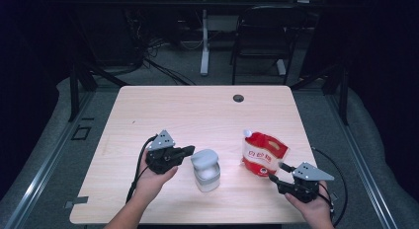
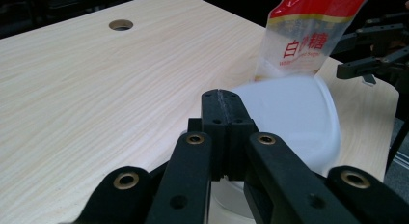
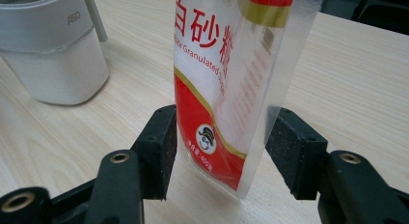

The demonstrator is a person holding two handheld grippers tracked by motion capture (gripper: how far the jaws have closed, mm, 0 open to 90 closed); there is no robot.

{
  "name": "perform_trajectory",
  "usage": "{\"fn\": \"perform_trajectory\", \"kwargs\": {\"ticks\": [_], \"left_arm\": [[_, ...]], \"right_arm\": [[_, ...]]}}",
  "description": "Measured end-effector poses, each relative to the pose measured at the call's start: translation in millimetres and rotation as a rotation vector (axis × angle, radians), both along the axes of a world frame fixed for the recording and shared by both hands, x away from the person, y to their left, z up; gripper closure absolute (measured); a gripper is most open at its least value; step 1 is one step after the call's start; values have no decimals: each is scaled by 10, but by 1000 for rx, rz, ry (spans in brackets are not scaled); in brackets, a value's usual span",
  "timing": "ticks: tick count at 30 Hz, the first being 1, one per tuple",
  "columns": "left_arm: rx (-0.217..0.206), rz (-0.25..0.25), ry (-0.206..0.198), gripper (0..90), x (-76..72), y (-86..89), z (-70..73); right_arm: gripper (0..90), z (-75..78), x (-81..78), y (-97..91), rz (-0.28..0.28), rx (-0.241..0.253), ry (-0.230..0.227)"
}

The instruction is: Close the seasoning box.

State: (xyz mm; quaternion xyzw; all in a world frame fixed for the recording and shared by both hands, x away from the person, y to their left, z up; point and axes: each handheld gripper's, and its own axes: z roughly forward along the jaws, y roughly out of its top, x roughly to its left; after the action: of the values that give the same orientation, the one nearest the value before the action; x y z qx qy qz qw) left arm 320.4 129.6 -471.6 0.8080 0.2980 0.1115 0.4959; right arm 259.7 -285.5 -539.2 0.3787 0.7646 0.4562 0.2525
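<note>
A wooden table [image 1: 148, 105] carries two things near its front edge: a white lidded container [image 1: 205, 170] in the middle and a red and white bag of sugar [image 1: 262, 154] standing upright to its right, with a capped spout [image 1: 247, 133] at its top far corner. The two stand near each other but apart.

The left gripper [image 1: 188, 151] sits just to the left of the container, its tip close to the grey lid [image 1: 204, 158]. In the left gripper view its jaws are pressed flat together with nothing between them, and the container's pale rounded top [image 2: 294, 113] lies right behind the closed tips; whether they touch it cannot be told.

The right gripper [image 1: 276, 173] is at the near right of the bag. In the right gripper view its jaws stand wide, one pad [image 3: 161, 147] on each side of the bag's lower edge [image 3: 222, 137]. The left pad looks almost against the film, the right pad has a clear gap, so the bag is bracketed but not yet pinched.

By the look of it, the work in hand is getting hold of the bag, likely to pour sugar into the container. The next move calls for closing the right jaws squarely on the bag without tipping it, since the film is soft and slippery. The lid looks shut and would need opening before any pouring
</note>
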Motion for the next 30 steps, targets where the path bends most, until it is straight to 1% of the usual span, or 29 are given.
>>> {"fn": "perform_trajectory", "kwargs": {"ticks": [8, 16, 23, 25, 30], "left_arm": [[1, -29, 8, 899, -45, -53, -16], [0, -30, 10, 883, -44, -42, -28], [-3, -20, 11, 876, -31, -10, -27], [-6, -11, 9, 872, -19, 7, -26], [6, 19, 2, 857, 16, 55, -32]], "right_arm": [[454, -4, 0, 1, 1, -3, 1], [454, -11, -1, 2, -3, 3, 0], [454, -13, 0, 0, -4, 3, 0], [454, -12, 1, -4, -4, -1, 2], [454, -14, 0, -6, -5, 2, 3]]}}
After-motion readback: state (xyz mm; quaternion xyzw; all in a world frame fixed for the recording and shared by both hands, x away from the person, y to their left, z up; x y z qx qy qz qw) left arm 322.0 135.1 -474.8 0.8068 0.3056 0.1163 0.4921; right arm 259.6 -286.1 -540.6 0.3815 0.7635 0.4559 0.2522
